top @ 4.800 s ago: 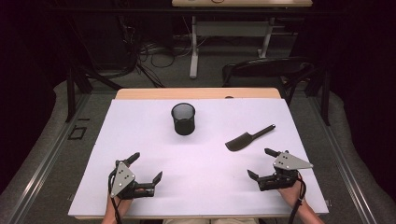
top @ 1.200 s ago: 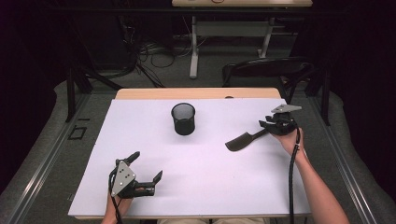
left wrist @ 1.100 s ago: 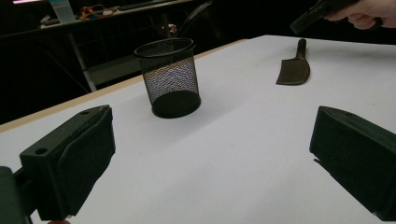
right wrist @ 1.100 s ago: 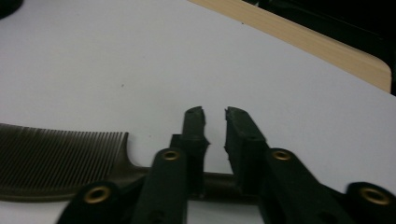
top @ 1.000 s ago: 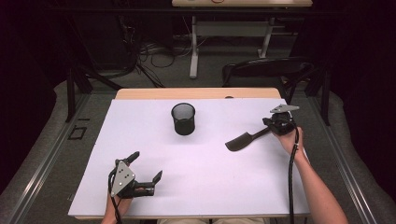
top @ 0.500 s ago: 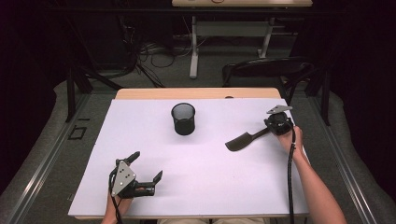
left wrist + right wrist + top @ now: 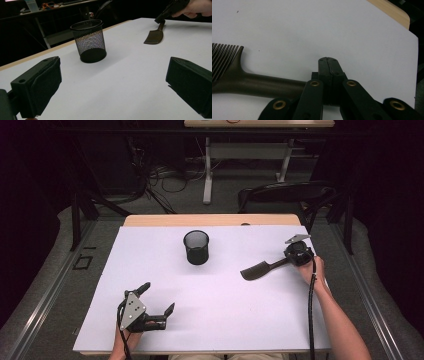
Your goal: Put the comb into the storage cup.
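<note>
Since the earliest frame, the right gripper (image 7: 289,259) has travelled from the near right corner of the table (image 7: 150,270) up to the comb (image 7: 258,269), while the left gripper (image 7: 156,298) stayed parked near the front edge. 1 relation matters: the comb's long axis runs from its toothed head, pointing toward the mesh cup (image 7: 196,247), back to the handle end at the right gripper, the nearer one. Its jaws are clamped together at the handle (image 7: 259,85); whether they pinch it I cannot tell. The left gripper's jaws gape wide, holding nothing.
</note>
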Demonstrator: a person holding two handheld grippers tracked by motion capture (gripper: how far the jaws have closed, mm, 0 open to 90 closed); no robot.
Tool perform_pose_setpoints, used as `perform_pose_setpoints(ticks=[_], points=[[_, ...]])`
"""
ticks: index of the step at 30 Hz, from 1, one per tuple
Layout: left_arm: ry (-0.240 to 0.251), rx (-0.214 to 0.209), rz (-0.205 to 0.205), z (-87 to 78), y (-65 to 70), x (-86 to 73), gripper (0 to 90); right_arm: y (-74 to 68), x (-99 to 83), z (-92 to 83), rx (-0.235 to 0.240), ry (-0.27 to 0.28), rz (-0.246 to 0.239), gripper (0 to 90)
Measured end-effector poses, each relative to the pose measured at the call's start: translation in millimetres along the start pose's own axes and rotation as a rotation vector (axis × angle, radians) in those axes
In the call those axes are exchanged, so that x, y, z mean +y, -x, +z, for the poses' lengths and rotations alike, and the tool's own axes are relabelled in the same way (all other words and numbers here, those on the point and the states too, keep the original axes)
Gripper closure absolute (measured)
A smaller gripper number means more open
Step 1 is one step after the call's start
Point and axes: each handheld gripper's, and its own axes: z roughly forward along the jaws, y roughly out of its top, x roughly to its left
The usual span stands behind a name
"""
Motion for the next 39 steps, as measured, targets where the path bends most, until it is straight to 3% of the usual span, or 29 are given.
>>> perform_pose_setpoints(ticks=[18,26,39], points=[[-0.003,0.002,0.000,-0.2,-0.4,-0.1,0.1,-0.5,-2.7,-5.5,0.041,-0.064,0.003,90.0],[-0.004,-0.002,0.003,0.2,0.5,0.1,0.2,-0.3,-6.2,-10.8,0.060,-0.102,0.046,90.0],[-0.011,-0.008,0.007,0.8,1.0,0.0,0.1,-5.2,-14.0,-16.0,0.078,-0.134,0.072,90.0]])
